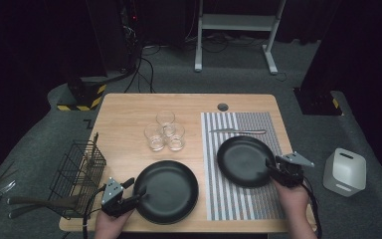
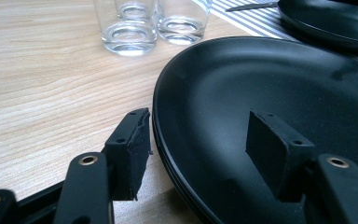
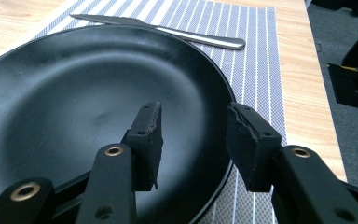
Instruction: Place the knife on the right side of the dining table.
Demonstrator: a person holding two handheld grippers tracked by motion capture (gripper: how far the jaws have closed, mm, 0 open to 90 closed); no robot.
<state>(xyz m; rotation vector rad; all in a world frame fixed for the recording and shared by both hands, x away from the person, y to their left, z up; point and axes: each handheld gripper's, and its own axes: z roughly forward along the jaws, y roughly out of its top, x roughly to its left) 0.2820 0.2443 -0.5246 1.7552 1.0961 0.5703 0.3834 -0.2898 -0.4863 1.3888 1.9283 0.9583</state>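
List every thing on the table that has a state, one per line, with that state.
Left gripper: jaws open, astride the plate's rim.
Right gripper: jaws open, astride the plate's rim.
Round black plate on bare wood: flat, empty.
Round black plate on the striped placemat: flat, empty.
Three clear glass tumblers: upright, empty, clustered.
Silver table knife: lying flat on the placemat.
Black wire basket: upright at the table's edge.

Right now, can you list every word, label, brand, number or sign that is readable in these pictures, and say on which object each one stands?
Readable text: none.
Black plates, glasses, knife, striped placemat: no lettering on them.
Yellow-and-black hazard stripes on the floor base beyond the table: a warning pattern, no words.
Dark mark on the floor by the table's far left corner: too blurred to read.
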